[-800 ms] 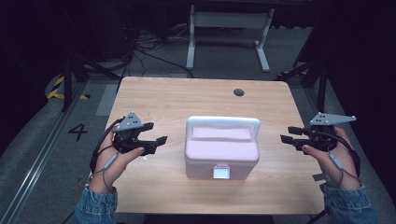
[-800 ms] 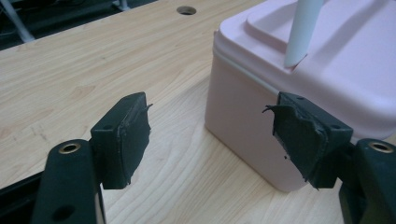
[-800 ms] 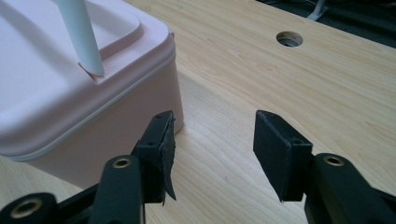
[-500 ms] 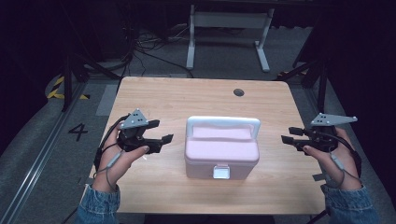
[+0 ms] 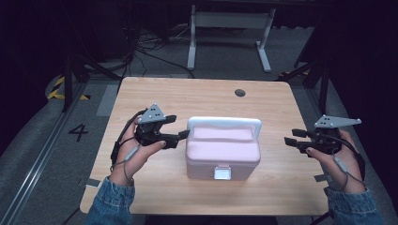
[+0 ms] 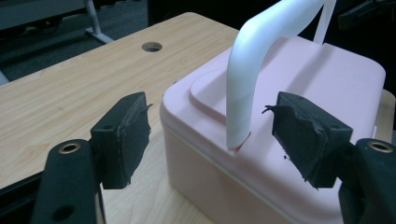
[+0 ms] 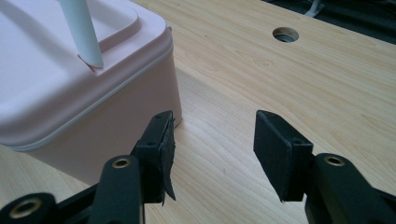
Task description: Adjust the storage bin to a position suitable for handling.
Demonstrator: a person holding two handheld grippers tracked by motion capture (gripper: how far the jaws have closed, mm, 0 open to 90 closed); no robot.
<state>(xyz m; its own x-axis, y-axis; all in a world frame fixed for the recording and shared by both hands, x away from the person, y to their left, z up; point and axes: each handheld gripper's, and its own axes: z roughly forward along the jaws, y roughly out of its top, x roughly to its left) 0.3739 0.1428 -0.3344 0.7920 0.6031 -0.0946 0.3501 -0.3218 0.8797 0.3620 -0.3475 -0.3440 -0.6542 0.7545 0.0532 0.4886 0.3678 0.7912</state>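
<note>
Centrally on the wooden table, in the middle of the high view, stands a pink storage box with a white carry handle raised upright and a white latch on its near face. The left gripper sits at centre left, just beside the box's left end; its jaws are spread with nothing pinched. In the left gripper view the handle's post rises between the two black pads, which stand clear of it. The right gripper is at centre right, apart from the box, jaws spread wide over bare wood. A round cable hole lies in the tabletop above the box.
</note>
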